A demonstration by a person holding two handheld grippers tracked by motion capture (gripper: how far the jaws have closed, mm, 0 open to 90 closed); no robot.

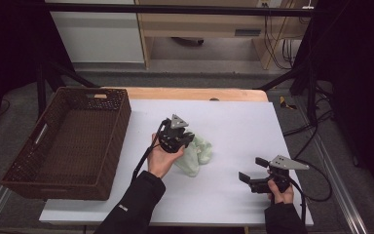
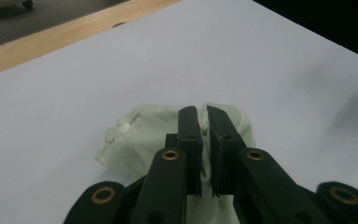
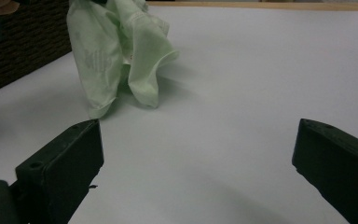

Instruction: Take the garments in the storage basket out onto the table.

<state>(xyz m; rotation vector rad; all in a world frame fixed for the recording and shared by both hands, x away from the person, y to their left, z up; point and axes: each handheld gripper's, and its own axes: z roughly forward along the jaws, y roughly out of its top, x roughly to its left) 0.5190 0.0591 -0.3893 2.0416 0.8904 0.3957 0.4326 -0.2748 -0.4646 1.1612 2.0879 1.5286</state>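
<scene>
the left gripper (image 1: 184,142) is clamped on a pale green cloth (image 1: 195,155) — the cloth hangs straight down from its fingertips, hem brushing the white table (image 1: 233,126). the right gripper (image 1: 251,169) rests well apart, jaws spread wide and empty — the left hand is nearer.

One pale green, crumpled cloth garment (image 1: 195,155) is on the table, and it is the only piece of fabric there. One dark brown woven wicker basket (image 1: 108,146), rectangular and with cut-out handles, stands at the left. One large white sheet (image 1: 233,122) covers one light wooden tabletop (image 1: 190,93). Two black two-jaw grippers are in play, the left gripper (image 1: 189,140) and the right gripper (image 1: 252,170), each held by one hand, so two hands, both in dark sleeves.
</scene>
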